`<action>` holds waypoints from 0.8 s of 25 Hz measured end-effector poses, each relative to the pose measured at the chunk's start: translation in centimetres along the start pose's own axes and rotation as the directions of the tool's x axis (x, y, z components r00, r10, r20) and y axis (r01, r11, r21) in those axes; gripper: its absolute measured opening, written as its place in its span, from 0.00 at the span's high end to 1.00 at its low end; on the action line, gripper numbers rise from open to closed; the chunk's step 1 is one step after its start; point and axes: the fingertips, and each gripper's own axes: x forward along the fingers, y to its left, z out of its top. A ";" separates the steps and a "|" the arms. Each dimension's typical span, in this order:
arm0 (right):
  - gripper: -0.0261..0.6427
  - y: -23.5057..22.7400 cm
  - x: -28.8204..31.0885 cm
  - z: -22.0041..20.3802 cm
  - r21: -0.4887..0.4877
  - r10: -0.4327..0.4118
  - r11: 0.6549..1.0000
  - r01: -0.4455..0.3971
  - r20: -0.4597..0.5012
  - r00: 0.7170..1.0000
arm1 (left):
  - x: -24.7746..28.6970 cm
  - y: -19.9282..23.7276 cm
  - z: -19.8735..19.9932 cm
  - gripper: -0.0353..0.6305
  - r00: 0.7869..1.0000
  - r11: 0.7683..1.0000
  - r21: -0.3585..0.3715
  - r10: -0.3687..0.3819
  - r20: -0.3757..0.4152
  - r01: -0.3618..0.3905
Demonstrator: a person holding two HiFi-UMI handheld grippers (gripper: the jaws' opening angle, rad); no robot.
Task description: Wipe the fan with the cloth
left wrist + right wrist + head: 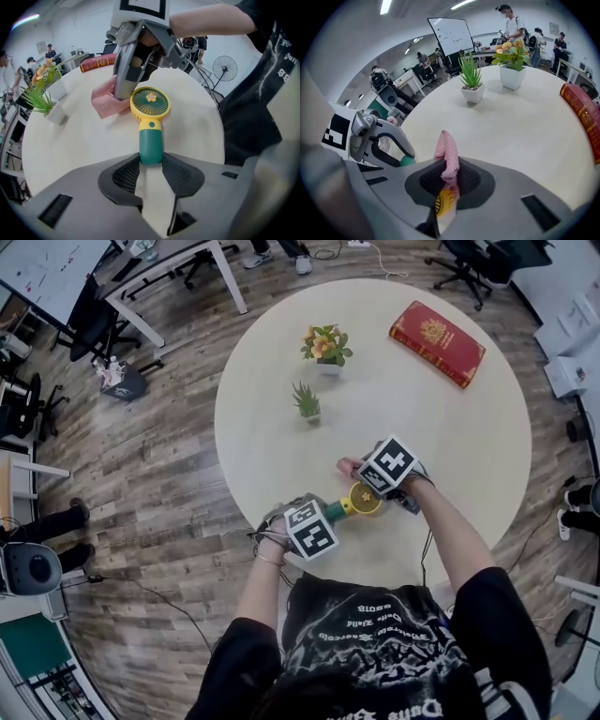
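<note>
1. Round table (469, 456): smooth cream top; the fan lies flat near its near edge.
2. Red book (437, 343): a flat rectangle with a gold emblem, well apart at the far right.
3. Left gripper (151, 161): its jaws, lined with black mesh, are clamped partway closed on the fan's handle.
4. Right gripper (449, 176): its jaws are pinched on the cloth, with a fold standing up between them.
5. Fan (150, 122): glossy plastic with a green cylindrical handle; its round yellow ribbed grille faces up; its long axis runs from my left jaws towards the right gripper.
6. Cloth (107, 99): pink with a knobbly weave, bunched at the fan head's left rim; it seems to touch the rim, though the right gripper blocks that spot.
</note>
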 end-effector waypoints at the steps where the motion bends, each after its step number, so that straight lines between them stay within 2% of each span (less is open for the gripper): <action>1: 0.90 0.1 0.1 0.0 0.013 0.010 1.000 -0.009 -0.024 1.000 | 0.0 0.0 0.0 0.69 1.000 1.000 0.003 0.010 -0.003 -0.010; 7: 0.90 0.2 0.4 0.3 0.095 0.045 0.995 -0.034 -0.123 0.991 | 0.1 0.4 0.1 0.69 0.998 0.998 -0.015 0.061 -0.026 -0.062; 12: 0.90 0.9 0.8 0.6 0.169 0.064 0.985 -0.041 -0.131 0.989 | 0.3 0.5 0.3 0.69 0.995 0.995 -0.042 0.091 -0.038 -0.093; 14: 0.90 1.6 1.1 1.1 0.185 0.064 0.982 -0.039 -0.132 0.989 | 0.4 0.6 0.5 0.69 0.995 0.992 -0.075 0.096 -0.028 -0.098; 17: 0.90 2.4 1.6 1.0 0.210 0.055 0.977 -0.022 -0.153 0.987 | 0.6 0.5 1.1 0.69 0.998 0.985 -0.161 0.067 0.017 -0.064; 20: 0.90 2.5 1.8 0.5 0.227 0.029 0.974 0.017 -0.198 0.980 | 0.7 0.4 1.5 0.69 0.997 0.980 -0.186 0.074 0.033 -0.067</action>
